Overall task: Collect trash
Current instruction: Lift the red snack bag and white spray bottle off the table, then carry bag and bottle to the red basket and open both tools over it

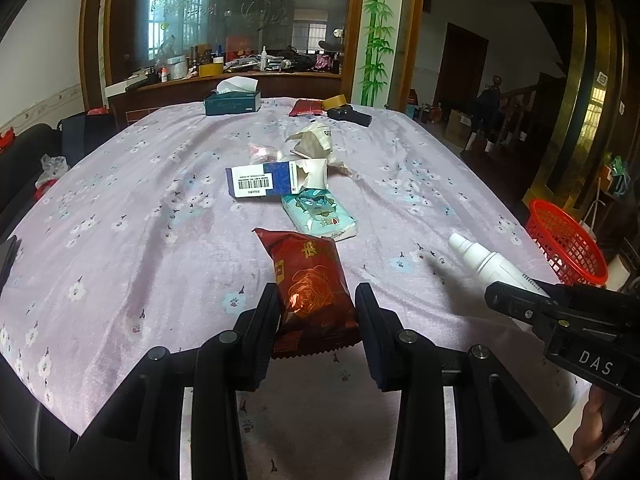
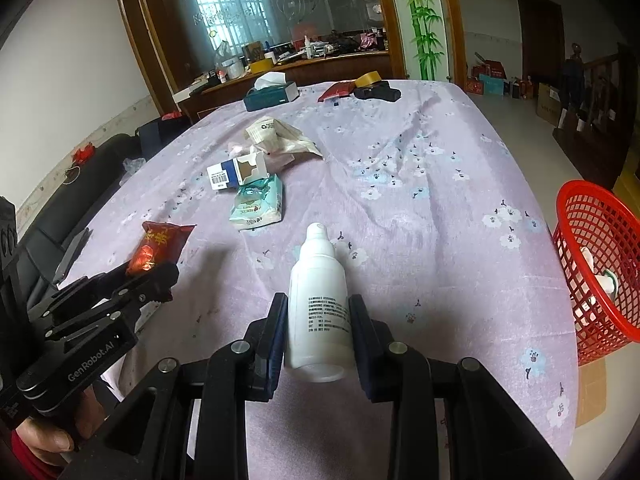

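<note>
The left gripper point(image 1: 316, 312) is clamped on a dark red snack packet point(image 1: 310, 284), its pads pressing the packet's two long sides, and the right gripper point(image 2: 318, 332) is clamped across the lower body of a white plastic bottle point(image 2: 318, 308) that points away from the camera, nozzle first. Taking the red mesh basket point(image 2: 596, 264) at the table's right edge as the landmark, the bottle is held over the purple floral tablecloth point(image 2: 420, 200) to the basket's left, and the packet further left again, beyond the bottle. The packet looks light, soft and crinkly, its foil likely slippery, so a squeeze across the puffed middle seems safer than pinching a sealed edge. The bottle looks stiff, smooth and light; the grip on its straight labelled wall suits it better than one on the tapered neck. Its label carries small dark print too fine to read. The packet bears gold characters that cannot be made out. The left gripper's body reads "GenRobot.AI", and the right one shows "DAS". Further left of the basket, a blue-and-white carton point(image 1: 276, 178) with a barcode and a teal cartoon tissue pack point(image 1: 320, 214) lie on the cloth.
</note>
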Motion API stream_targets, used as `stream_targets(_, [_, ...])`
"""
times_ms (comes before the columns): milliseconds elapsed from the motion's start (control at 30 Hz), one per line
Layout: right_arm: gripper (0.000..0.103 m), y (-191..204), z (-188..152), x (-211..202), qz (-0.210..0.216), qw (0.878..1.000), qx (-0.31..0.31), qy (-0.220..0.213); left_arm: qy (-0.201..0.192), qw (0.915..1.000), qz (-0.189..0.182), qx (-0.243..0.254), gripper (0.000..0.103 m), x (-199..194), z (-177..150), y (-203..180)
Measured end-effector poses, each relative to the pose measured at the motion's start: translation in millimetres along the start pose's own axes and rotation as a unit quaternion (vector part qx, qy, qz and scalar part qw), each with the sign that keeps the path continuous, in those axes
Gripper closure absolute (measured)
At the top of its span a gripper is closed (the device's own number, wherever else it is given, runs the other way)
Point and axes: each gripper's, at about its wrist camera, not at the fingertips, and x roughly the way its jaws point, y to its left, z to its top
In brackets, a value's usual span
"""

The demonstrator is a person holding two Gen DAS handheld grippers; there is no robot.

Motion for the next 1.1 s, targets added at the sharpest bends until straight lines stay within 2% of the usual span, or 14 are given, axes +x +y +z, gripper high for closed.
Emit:
stream_targets(133, [0.07, 3.0, -0.3, -1.2, -0.039, 0.999, -0.017, -0.009, 0.0, 1.0, -0.001, 0.0, 0.066, 0.1, -0.1, 0.2])
stream_targets(1100, [0.07, -4.5, -2.5, -4.1, -0.032, 0.999, -0.006, -0.008, 0.008, 0.9999, -0.008, -0.001, 0.066, 5.3, -3.2, -4.4])
